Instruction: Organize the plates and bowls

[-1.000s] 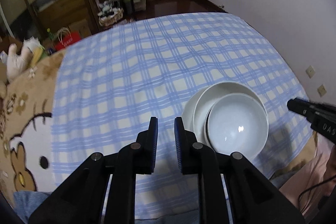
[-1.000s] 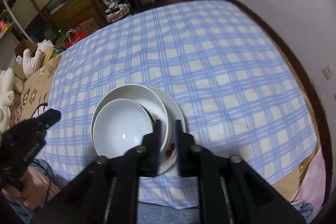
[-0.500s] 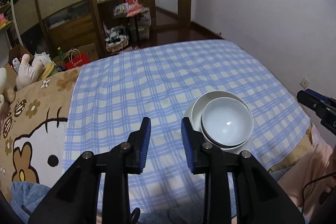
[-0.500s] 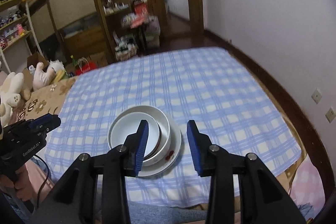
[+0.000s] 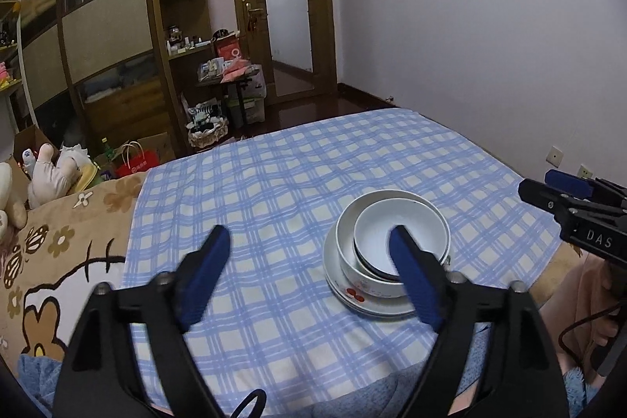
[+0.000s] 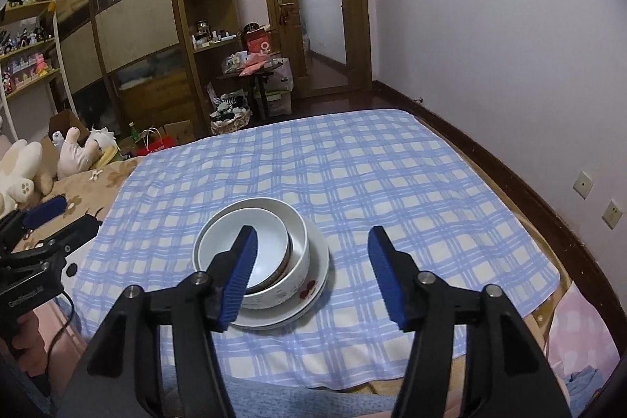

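Our left hand-held gripper (image 5: 305,253) fills the bottom of its frame with jaws opening wide and nothing between them; our right hand-held gripper (image 6: 311,261) does the same in its own view, also empty. Both sit back from the bed (image 5: 274,183), whose blue checked cloth carries the stack at lower right of centre in the left view. There the plate (image 5: 345,294) holds the larger bowl (image 5: 352,273), and the smaller bowl (image 5: 399,222) nests inside, tilted toward one wall. We judge the soft bedding the main risk: any nudge or weight shift could rock the stack. The leaning small bowl could slide or clink, since it sits off-centre.
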`<state>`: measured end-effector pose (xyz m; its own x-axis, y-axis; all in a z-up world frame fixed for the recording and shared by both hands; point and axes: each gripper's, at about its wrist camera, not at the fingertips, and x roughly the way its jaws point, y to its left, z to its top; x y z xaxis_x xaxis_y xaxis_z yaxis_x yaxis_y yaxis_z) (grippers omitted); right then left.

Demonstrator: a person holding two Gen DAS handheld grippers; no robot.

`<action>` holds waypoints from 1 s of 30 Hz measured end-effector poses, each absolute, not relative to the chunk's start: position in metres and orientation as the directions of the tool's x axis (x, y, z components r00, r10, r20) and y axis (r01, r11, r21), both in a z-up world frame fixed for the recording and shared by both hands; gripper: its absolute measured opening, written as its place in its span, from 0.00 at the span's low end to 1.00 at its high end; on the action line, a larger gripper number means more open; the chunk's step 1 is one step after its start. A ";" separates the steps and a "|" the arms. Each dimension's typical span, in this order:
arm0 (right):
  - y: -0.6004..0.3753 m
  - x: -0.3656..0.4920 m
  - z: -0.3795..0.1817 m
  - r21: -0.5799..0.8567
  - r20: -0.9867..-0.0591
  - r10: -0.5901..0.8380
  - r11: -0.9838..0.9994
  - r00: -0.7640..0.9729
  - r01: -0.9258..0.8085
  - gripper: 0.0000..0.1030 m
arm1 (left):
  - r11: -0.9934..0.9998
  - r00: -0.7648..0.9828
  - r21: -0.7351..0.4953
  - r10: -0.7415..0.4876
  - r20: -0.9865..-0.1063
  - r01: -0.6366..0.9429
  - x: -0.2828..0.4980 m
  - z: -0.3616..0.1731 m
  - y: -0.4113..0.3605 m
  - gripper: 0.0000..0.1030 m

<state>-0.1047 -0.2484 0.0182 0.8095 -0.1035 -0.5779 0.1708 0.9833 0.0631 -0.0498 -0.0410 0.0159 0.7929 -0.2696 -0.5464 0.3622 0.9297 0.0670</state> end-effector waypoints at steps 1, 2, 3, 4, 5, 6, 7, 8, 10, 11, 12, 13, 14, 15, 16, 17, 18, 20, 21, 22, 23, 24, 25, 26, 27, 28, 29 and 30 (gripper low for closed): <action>-0.248 -0.105 0.017 0.059 -0.573 -0.104 0.984 0.813 0.168 0.72 | 0.928 0.792 0.066 -0.273 -0.547 0.366 -0.050 0.014 -0.041 0.86; -0.247 -0.106 0.017 0.058 -0.565 -0.104 0.985 0.819 0.165 0.73 | 0.927 0.788 0.062 -0.279 -0.549 0.371 -0.049 0.012 -0.041 0.86; -0.247 -0.106 0.016 0.053 -0.554 -0.108 0.985 0.825 0.164 0.78 | 0.925 0.784 0.058 -0.283 -0.552 0.375 -0.048 0.011 -0.041 0.87; -0.246 -0.107 0.016 0.047 -0.547 -0.111 0.985 0.830 0.164 0.80 | 0.924 0.780 0.056 -0.286 -0.556 0.378 -0.046 0.008 -0.041 0.87; -0.245 -0.108 0.015 0.040 -0.538 -0.119 0.985 0.835 0.166 0.82 | 0.923 0.778 0.057 -0.285 -0.559 0.379 -0.045 0.006 -0.042 0.89; -0.244 -0.108 0.015 0.031 -0.528 -0.127 0.985 0.840 0.168 0.85 | 0.923 0.779 0.059 -0.284 -0.558 0.379 -0.045 0.005 -0.043 0.90; -0.242 -0.108 0.014 0.020 -0.520 -0.134 0.985 0.843 0.169 0.88 | 0.924 0.783 0.058 -0.285 -0.553 0.378 -0.045 0.005 -0.043 0.90; -0.241 -0.108 0.013 0.008 -0.515 -0.141 0.985 0.845 0.170 0.89 | 0.925 0.789 0.061 -0.284 -0.544 0.375 -0.044 0.004 -0.044 0.90; -0.237 -0.108 0.011 -0.019 -0.506 -0.155 0.985 0.848 0.169 0.92 | 0.927 0.803 0.062 -0.287 -0.523 0.371 -0.046 0.002 -0.044 0.90; -0.235 -0.108 0.010 -0.031 -0.502 -0.159 0.986 0.850 0.166 0.93 | 0.928 0.810 0.059 -0.288 -0.511 0.368 -0.046 0.001 -0.044 0.90; -0.233 -0.109 0.008 -0.040 -0.500 -0.163 0.985 0.851 0.166 0.96 | 0.927 0.816 0.053 -0.297 -0.497 0.370 -0.047 0.000 -0.044 0.91; -0.232 -0.109 0.007 -0.045 -0.498 -0.166 0.985 0.851 0.166 0.98 | 0.926 0.816 0.053 -0.301 -0.494 0.373 -0.046 -0.001 -0.044 0.91; -0.232 -0.109 0.006 -0.047 -0.494 -0.170 0.985 0.853 0.169 0.98 | 0.925 0.813 0.051 -0.304 -0.496 0.376 -0.045 -0.002 -0.044 0.91; -0.233 -0.109 0.006 -0.049 -0.490 -0.176 0.983 0.854 0.175 0.98 | 0.925 0.810 0.050 -0.303 -0.502 0.377 -0.044 -0.003 -0.044 0.91; -0.234 -0.110 0.006 -0.046 -0.486 -0.174 0.984 0.857 0.174 0.98 | 0.925 0.807 0.046 -0.303 -0.508 0.377 -0.042 -0.004 -0.044 0.91; -0.235 -0.110 0.006 -0.039 -0.483 -0.167 0.985 0.860 0.169 0.99 | 0.926 0.804 0.042 -0.301 -0.513 0.374 -0.041 -0.006 -0.043 0.91; -0.236 -0.111 0.007 -0.030 -0.478 -0.160 0.986 0.863 0.166 1.00 | 0.929 0.802 0.040 -0.297 -0.518 0.369 -0.039 -0.006 -0.043 0.91; -0.239 -0.112 0.006 -0.027 -0.467 -0.167 0.984 0.868 0.175 1.00 | 0.931 0.802 0.034 -0.294 -0.521 0.363 -0.038 -0.007 -0.041 0.91; -0.240 -0.113 0.006 -0.026 -0.463 -0.173 0.983 0.869 0.182 1.00 | 0.931 0.801 0.032 -0.294 -0.522 0.362 -0.038 -0.008 -0.041 0.91; -0.240 -0.112 0.006 -0.023 -0.463 -0.173 0.983 0.869 0.183 1.00 | 0.932 0.800 0.032 -0.292 -0.525 0.361 -0.038 -0.008 -0.041 0.91; -0.241 -0.112 0.006 -0.018 -0.464 -0.172 0.983 0.869 0.185 1.00 | 0.933 0.799 0.033 -0.289 -0.527 0.359 -0.037 -0.009 -0.041 0.91; -0.242 -0.112 0.006 -0.013 -0.465 -0.174 0.982 0.868 0.189 1.00 | 0.933 0.799 0.033 -0.289 -0.528 0.359 -0.037 -0.009 -0.041 0.91; -0.244 -0.111 0.006 -0.010 -0.465 -0.174 0.981 0.868 0.192 1.00 | 0.932 0.798 0.034 -0.289 -0.529 0.360 -0.037 -0.009 -0.042 0.91; -0.244 -0.111 0.005 -0.008 -0.465 -0.177 0.981 0.868 0.196 1.00 | 0.933 0.799 0.034 -0.287 -0.528 0.358 -0.037 -0.009 -0.042 0.91; -0.245 -0.110 0.006 -0.005 -0.464 -0.178 0.980 0.868 0.198 1.00 | 0.932 0.798 0.032 -0.290 -0.529 0.360 -0.037 -0.009 -0.042 0.92; -0.246 -0.110 0.006 -0.004 -0.462 -0.179 0.980 0.868 0.200 1.00 | 0.932 0.797 0.031 -0.290 -0.531 0.360 -0.036 -0.010 -0.041 0.92; -0.247 -0.110 0.006 -0.002 -0.462 -0.181 0.979 0.868 0.203 1.00 | 0.933 0.797 0.033 -0.286 -0.532 0.357 -0.036 -0.010 -0.042 0.92; -0.248 -0.110 0.006 0.002 -0.463 -0.180 0.979 0.868 0.204 1.00 | 0.933 0.796 0.033 -0.285 -0.534 0.357 -0.036 -0.011 -0.042 0.92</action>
<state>-0.1102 -0.2476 0.0057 0.8680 -0.1798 -0.4628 0.2037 0.9790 0.0019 -0.0361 -0.0419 -0.0109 0.7959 -0.2854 -0.5340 0.3572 0.9334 0.0335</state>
